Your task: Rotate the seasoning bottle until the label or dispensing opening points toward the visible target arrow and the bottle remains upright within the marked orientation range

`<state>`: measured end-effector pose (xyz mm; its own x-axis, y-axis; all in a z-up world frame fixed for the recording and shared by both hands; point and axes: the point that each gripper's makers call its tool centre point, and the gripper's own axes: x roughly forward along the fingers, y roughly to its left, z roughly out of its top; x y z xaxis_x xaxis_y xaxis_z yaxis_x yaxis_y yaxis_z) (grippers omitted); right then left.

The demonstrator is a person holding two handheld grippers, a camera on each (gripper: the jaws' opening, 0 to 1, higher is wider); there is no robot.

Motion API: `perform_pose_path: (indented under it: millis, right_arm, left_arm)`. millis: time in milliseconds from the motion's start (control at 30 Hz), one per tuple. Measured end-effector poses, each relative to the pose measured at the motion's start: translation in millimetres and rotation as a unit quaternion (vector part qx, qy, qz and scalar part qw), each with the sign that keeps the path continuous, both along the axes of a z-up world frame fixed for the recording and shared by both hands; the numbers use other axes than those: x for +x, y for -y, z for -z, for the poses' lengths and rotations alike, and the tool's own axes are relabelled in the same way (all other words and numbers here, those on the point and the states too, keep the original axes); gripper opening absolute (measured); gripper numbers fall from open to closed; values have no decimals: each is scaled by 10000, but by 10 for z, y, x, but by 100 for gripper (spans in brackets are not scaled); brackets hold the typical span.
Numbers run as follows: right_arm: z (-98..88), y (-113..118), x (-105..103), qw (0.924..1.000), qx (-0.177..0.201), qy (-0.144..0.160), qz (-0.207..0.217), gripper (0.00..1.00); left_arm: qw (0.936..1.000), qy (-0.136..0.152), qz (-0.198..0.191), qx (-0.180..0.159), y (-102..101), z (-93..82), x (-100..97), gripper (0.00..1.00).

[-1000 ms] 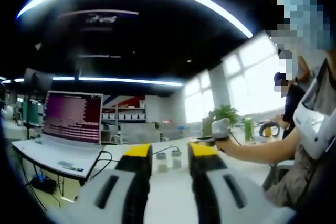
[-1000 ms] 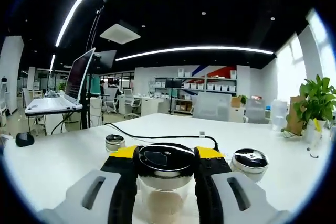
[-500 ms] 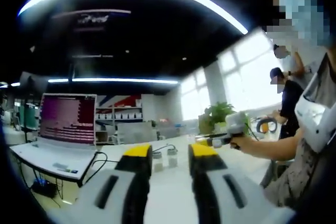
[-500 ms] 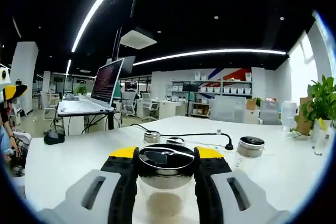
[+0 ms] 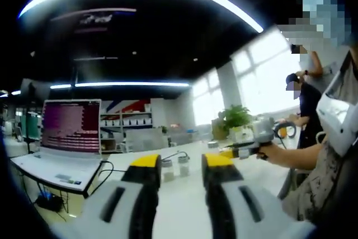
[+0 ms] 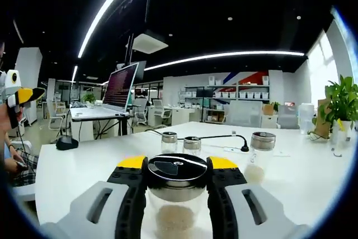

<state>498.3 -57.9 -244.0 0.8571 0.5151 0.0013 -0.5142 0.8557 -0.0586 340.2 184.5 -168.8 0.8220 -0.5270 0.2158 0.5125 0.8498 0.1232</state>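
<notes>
My right gripper [image 6: 178, 166] clamps the seasoning bottle [image 6: 177, 194] upright, long axis vertical, black lid's flap facing me. My left gripper [image 5: 182, 163] stands open, empty.

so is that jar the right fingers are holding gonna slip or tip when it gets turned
The seasoning jar looks like smooth clear glass, so it may slip if the right gripper loosens. Its black lid looks wide and the seasoning sits low, so once set on the table it probably resists tipping. It seems rigid but breakable.
</notes>
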Motion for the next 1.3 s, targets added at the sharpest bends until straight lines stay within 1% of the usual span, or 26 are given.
perform_pose_path:
  millis: [67, 100, 167, 267, 333, 400, 500, 533, 600, 667, 733, 800, 900, 967, 1067, 1167, 1300]
  right_arm:
    - [-2, 13, -16, 10000, 11, 28, 19, 41]
    - [-6, 19, -24, 9999, -11, 104, 31, 42]
    - [-3, 24, -59, 9999, 15, 150, 38, 42]
    - [-6, 34, -41, 9997, 46, 214, 66, 42]
    - [-10, 23, -37, 9997, 56, 232, 67, 42]
    - [-8, 18, -37, 9996, 53, 252, 92, 42]
    - [-19, 26, -46, 9995, 110, 281, 91, 43]
    - [-38, 45, -55, 9993, 189, 305, 118, 45]
    - [-72, 78, -57, 9988, 308, 353, 141, 52]
    - [-77, 106, -49, 9987, 393, 297, 120, 54]
    - [-57, 104, -55, 9988, 449, 211, 16, 53]
    - [-45, 88, -56, 9985, 504, 153, -125, 48]
    - [-56, 76, -53, 9975, 676, 109, -195, 51]
    - [-38, 63, -64, 9976, 661, 66, -194, 50]
    - [-26, 25, -84, 9975, 633, 25, -302, 40]
    - [-25, -3, -102, 9979, 558, 61, -318, 40]
    - [-19, 19, -69, 9974, 583, 31, -418, 39]
  left_arm:
    - [10000, -6, 46, -23, 21, 0, 3, 30]
    - [10000, -13, 65, -24, 34, 4, 6, 30]
    - [10000, -30, 86, 6, 57, 17, 12, 30]
    - [10000, -44, 69, 40, 74, 28, 18, 30]
    - [9997, -44, -71, 232, 68, 54, 33, 30]
    - [9995, -34, -106, 302, 83, 60, 30, 30]
    - [9997, -10, -3, 240, 107, 41, 10, 30]
    - [9998, -11, 21, 214, 111, 36, 6, 30]
    - [9998, -10, 38, 186, 113, 34, 8, 30]
    - [9998, -19, 35, 192, 113, 41, 16, 30]
    - [9998, -34, 36, 203, 113, 53, 21, 30]
    - [9998, -44, 41, 202, 113, 59, 20, 30]
    - [9998, -38, 46, 200, 113, 55, 10, 30]
    - [9997, -35, 36, 218, 112, 52, 6, 30]
    - [9998, -18, 43, 218, 114, 42, 3, 30]
    - [9997, -30, 56, 221, 113, 48, 11, 30]
    - [9995, -75, 102, 294, 146, 81, 18, 30]
